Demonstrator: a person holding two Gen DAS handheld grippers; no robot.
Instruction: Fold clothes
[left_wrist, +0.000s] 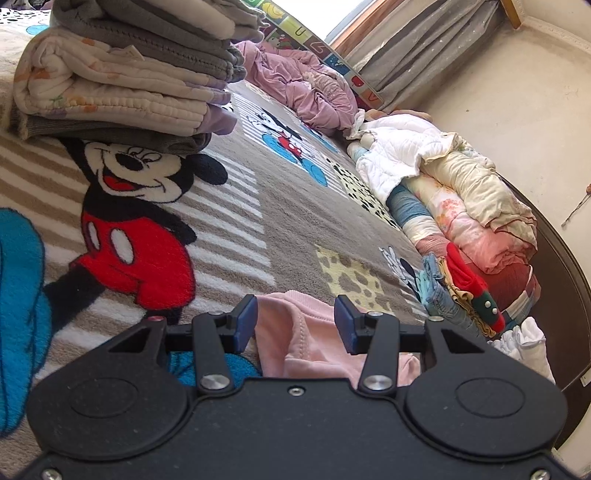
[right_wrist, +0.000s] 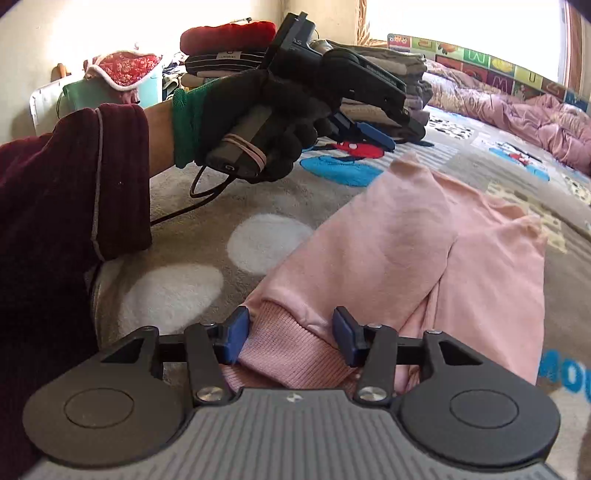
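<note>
On the bed's cartoon blanket (right_wrist: 207, 195), the pink sweater (right_wrist: 424, 240) is lying lengthwise away from you. Your right hand-held gripper (right_wrist: 290, 334) is straddling its ribbed cuff (right_wrist: 291, 347), jaws wide; your left hand-held gripper (left_wrist: 294, 323) is hovering nearby, also wide and empty.

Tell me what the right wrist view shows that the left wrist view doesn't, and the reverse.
Only the right wrist view shows the gloved left hand holding the left gripper above the blanket, and the pink garment's ribbed cuff between the open right gripper. Only the left wrist view shows the rolled bedding by the wall. Both show the pink garment, the cartoon blanket and the folded stack.
</note>
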